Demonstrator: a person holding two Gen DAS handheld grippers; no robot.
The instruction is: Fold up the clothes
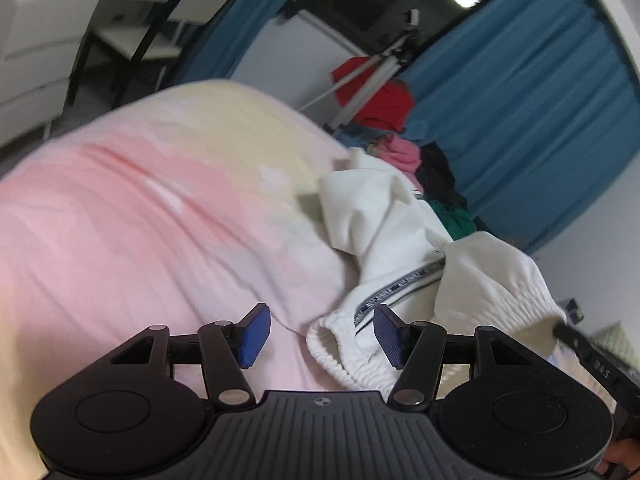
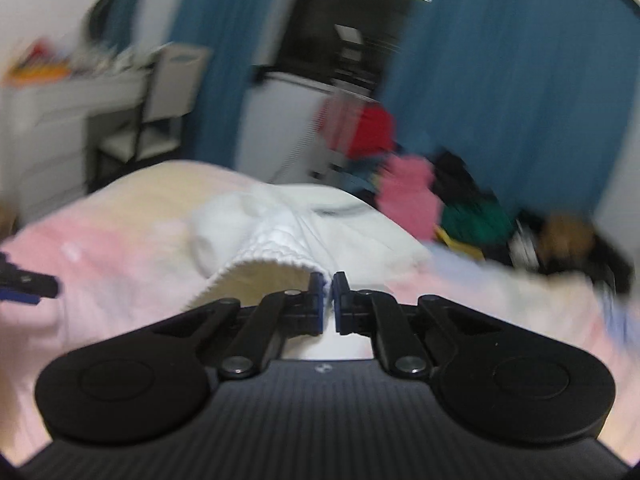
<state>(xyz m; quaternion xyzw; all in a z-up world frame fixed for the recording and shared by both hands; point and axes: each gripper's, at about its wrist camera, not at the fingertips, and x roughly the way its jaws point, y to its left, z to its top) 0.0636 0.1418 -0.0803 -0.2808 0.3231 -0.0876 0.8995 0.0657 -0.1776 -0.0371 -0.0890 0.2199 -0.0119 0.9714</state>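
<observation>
Pink and cream bedding covers the bed [image 1: 132, 216], and a white garment [image 1: 400, 240] with a printed grey band lies crumpled toward the bed's right edge, its elastic hem nearest the grippers. Beyond it, at the far right corner, sits a heap of other clothes [image 1: 404, 152]. The right gripper [image 2: 328, 298] is closed down on the garment's gathered elastic hem, with white cloth pinched between its pads. The left gripper [image 1: 322, 334] hangs with its jaws spread wide and nothing between them, just above the hem's other end. To do this step well, I judge the left should close on that hem at a matching spot, so both can lift and spread the cloth evenly without twisting it.
</observation>
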